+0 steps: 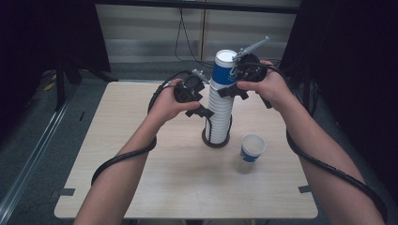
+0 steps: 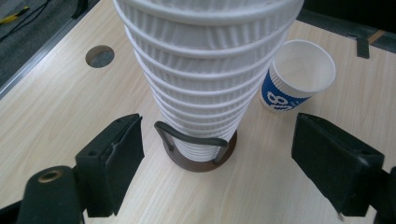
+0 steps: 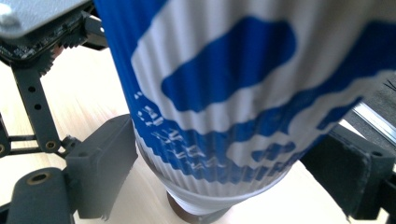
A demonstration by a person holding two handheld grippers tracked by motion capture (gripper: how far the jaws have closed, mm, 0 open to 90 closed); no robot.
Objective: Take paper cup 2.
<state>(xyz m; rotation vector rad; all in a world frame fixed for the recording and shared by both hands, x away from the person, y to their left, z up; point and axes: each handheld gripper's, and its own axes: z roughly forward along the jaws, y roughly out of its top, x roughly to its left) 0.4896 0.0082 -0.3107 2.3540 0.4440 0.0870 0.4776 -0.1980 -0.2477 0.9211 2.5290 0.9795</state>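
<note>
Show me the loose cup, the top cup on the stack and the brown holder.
loose cup point(image 1: 252, 149), high view, blue side wall
top cup point(image 1: 220, 70), high view, blue wall
brown holder point(image 2: 201, 164), left gripper view, front base rim

Lab recording bay: black curtains point(image 1: 42, 37), lone test table point(image 1: 141, 178).

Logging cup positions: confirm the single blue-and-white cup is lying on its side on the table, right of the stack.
Not quite. The single cup stands upright, mouth open upward, right of the cup stack on the table. The high view shows it; the left gripper view confirms.
</note>
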